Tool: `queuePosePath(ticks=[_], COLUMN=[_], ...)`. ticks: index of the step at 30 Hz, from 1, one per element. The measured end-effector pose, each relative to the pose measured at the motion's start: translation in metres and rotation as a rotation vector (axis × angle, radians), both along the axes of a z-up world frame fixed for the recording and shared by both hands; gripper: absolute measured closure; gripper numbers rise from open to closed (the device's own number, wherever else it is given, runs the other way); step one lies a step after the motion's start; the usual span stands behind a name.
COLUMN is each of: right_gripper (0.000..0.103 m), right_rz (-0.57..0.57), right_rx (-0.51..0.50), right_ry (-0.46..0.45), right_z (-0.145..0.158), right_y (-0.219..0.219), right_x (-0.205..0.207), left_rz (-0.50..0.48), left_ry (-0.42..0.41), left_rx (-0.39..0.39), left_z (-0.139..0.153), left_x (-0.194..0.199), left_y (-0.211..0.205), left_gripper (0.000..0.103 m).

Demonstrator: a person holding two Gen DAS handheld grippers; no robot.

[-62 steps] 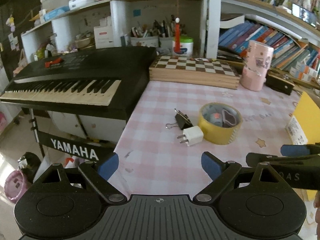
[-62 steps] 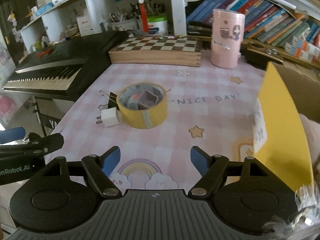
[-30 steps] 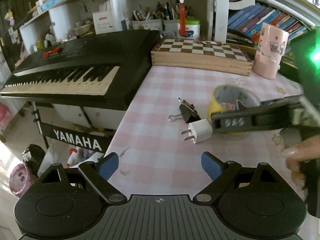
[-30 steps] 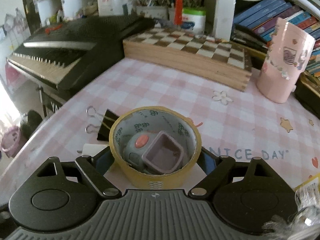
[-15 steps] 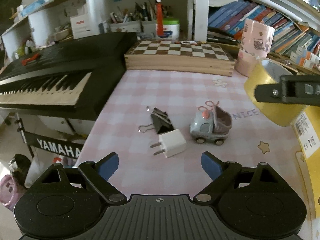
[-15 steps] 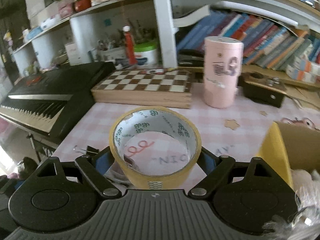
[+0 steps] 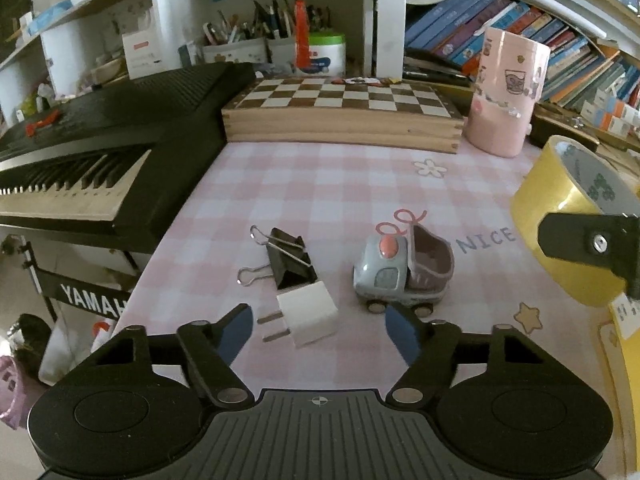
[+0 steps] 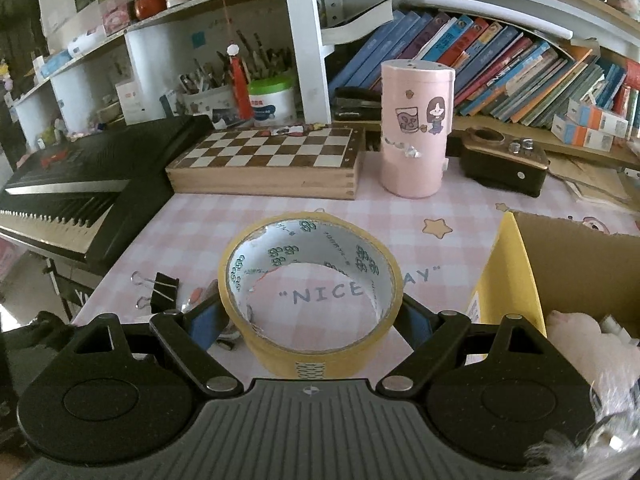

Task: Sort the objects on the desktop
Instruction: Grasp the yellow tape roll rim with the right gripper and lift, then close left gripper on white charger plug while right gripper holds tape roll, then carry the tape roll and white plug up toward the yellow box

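Note:
My right gripper (image 8: 310, 320) is shut on a yellow tape roll (image 8: 320, 356) and holds it above the pink checked table, left of the yellow cardboard box (image 8: 516, 264). In the left wrist view the roll (image 7: 560, 216) hangs at the right edge. My left gripper (image 7: 318, 330) is open and empty, low over the table, with a white plug adapter (image 7: 306, 314) between its fingers. A black binder clip (image 7: 288, 258) lies just beyond. A small grey toy truck (image 7: 404, 276) stands right of the adapter.
A wooden chessboard box (image 7: 340, 116) and a pink cylinder (image 7: 506, 98) stand at the table's back. A black keyboard (image 7: 100, 136) borders the left side. The box holds a pink soft item (image 8: 580, 340). A dark radio (image 8: 502, 164) sits at the back right.
My right gripper closed on the tape roll, lifted it off the toy truck and carried it right toward the box. My left gripper moved forward over the adapter.

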State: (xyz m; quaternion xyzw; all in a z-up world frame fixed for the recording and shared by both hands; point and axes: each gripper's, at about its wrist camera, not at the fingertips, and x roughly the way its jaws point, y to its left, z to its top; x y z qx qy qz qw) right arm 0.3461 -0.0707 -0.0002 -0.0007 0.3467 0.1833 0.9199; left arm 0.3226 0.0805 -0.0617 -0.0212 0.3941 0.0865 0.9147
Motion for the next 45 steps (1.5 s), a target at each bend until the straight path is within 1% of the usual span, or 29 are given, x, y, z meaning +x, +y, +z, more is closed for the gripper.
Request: queuePosePath(ticks=[5, 7, 13, 15, 17, 19, 20, 23, 25, 29, 37, 41, 45], right_gripper=[0.016, 0.016, 0.016, 0.016, 0.016, 0.016, 0.016, 0.016, 0.016, 0.016, 0.016, 0.016, 0.016], right_rz=[0.013, 0.018, 0.023, 0.027, 0.031, 0.03, 0.03, 0.03, 0.028, 0.019, 0.04, 0.067, 0.068], right_rx=[-0.003, -0.004, -0.003, -0.005, -0.011, -0.013, -0.013, -0.012, -0.013, -0.019, -0.035, -0.056, -0.055], right_ry=[0.001, 0.003, 0.013, 0.016, 0.016, 0.017, 0.017, 0.014, 0.01, 0.006, 0.0, -0.017, -0.009], right_z=[-0.001, -0.001, -0.001, -0.002, -0.001, -0.001, -0.001, 0.0, 0.001, 0.003, 0.008, 0.012, 0.015], right_y=[0.002, 0.003, 0.004, 0.005, 0.006, 0.006, 0.006, 0.006, 0.005, 0.005, 0.006, 0.007, 0.006], right_x=[0.001, 0.0, 0.0, -0.001, -0.002, -0.003, -0.003, -0.004, -0.007, -0.016, -0.044, -0.065, -0.083], left_rz=[0.031, 0.052, 0.075, 0.073, 0.063, 0.053, 0.045, 0.026, 0.024, 0.004, -0.062, -0.102, -0.129], left_ry=[0.003, 0.01, 0.024, 0.035, 0.026, 0.022, 0.02, 0.02, 0.021, -0.007, -0.09, -0.122, -0.143], left_rx=[0.001, -0.018, -0.016, -0.019, -0.016, -0.018, -0.018, -0.03, -0.055, -0.087, -0.159, -0.172, -0.19], left_z=[-0.003, -0.004, -0.008, -0.011, -0.012, -0.011, -0.011, -0.01, -0.008, 0.005, 0.047, 0.064, 0.075], left_x=[0.007, 0.009, 0.008, 0.008, 0.007, 0.007, 0.006, 0.004, 0.002, -0.009, -0.05, -0.071, -0.091], left_y=[0.003, 0.007, 0.014, 0.017, 0.017, 0.017, 0.016, 0.017, 0.019, 0.021, 0.026, 0.027, 0.03], left_gripper=[0.038, 0.038, 0.038, 0.042, 0.045, 0.053, 0.06, 0.06, 0.061, 0.061, 0.061, 0.061, 0.061])
